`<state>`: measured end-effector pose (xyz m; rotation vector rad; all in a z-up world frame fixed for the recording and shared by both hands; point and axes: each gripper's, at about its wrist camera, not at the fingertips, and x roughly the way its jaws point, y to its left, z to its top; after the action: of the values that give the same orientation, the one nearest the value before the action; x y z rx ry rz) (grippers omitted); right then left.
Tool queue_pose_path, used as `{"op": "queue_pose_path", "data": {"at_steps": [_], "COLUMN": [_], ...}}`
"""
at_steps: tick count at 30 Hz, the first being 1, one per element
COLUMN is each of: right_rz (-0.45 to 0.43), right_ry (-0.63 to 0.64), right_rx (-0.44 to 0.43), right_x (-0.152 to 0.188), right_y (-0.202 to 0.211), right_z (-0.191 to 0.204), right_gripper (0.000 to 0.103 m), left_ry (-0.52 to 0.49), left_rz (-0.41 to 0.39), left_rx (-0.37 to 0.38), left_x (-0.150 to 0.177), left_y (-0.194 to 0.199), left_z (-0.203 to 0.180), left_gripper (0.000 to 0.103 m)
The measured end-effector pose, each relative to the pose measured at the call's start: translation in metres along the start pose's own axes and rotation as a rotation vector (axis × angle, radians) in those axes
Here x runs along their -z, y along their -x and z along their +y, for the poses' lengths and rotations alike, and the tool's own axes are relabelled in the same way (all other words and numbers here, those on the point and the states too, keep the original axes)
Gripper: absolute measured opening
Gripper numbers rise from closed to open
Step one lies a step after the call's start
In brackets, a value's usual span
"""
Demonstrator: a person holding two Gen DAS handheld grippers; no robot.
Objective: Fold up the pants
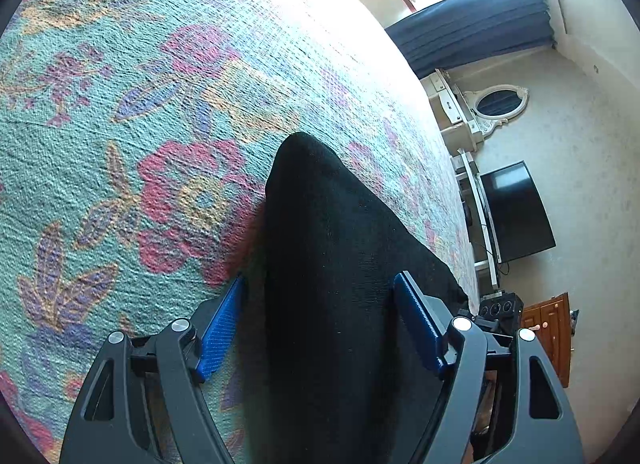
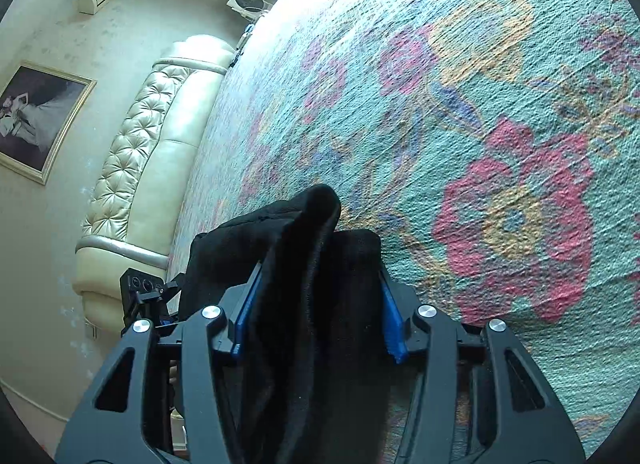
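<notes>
Left wrist view: left gripper (image 1: 320, 328) over a floral bedspread (image 1: 120, 124), jaws standing apart, black pants (image 1: 332, 264) running between them; cloth near the left pad, a gap at the right pad, no firm pinch evident. Right wrist view: right gripper (image 2: 318, 316) partly closed, both blue pads pressed against a bunched fold of the pants (image 2: 316, 248), fabric lifted into a peak above the bedspread (image 2: 500, 124). Cream tufted headboard (image 2: 132, 168) at left edge
</notes>
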<state>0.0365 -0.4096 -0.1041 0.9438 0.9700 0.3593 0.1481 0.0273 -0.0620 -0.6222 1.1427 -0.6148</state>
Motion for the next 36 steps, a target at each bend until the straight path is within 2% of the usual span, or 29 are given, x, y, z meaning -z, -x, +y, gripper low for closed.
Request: {"op": "queue_pose_path", "data": {"at_steps": [1, 2, 5, 8, 13, 22, 36], "right_rz": [-0.004, -0.008, -0.035, -0.051, -0.073, -0.083, -0.077], "right_ry": [-0.007, -0.008, 0.02, 0.054, 0.075, 0.069, 0.032], "right_rx": [-0.01, -0.013, 0.0, 0.02, 0.021, -0.005, -0.033], "right_x": [0.002, 0.003, 0.006, 0.007, 0.005, -0.018, -0.066], "right_y": [0.0, 0.0, 0.002, 0.002, 0.003, -0.018, -0.066], "right_z": [0.001, 0.001, 0.01, 0.02, 0.03, 0.049, 0.06], "right_gripper": [0.044, 0.042, 0.038, 0.036, 0.034, 0.034, 0.034], "left_ry": [-0.019, -0.029, -0.039, -0.095, -0.161, -0.13, -0.114], "left_rz": [0.008, 0.015, -0.007, -0.029, -0.053, -0.074, -0.119], "left_rx": [-0.023, -0.037, -0.069, -0.121, -0.187, -0.207, -0.263], "left_x": [0.001, 0.002, 0.004, 0.003, 0.001, -0.02, -0.07], "left_y": [-0.002, -0.004, -0.001, -0.003, -0.002, -0.002, -0.006], "left_z": [-0.003, -0.005, -0.012, -0.031, -0.047, -0.036, -0.018], "left_gripper": [0.051, 0.044, 0.034, 0.03, 0.027, 0.025, 0.026]}}
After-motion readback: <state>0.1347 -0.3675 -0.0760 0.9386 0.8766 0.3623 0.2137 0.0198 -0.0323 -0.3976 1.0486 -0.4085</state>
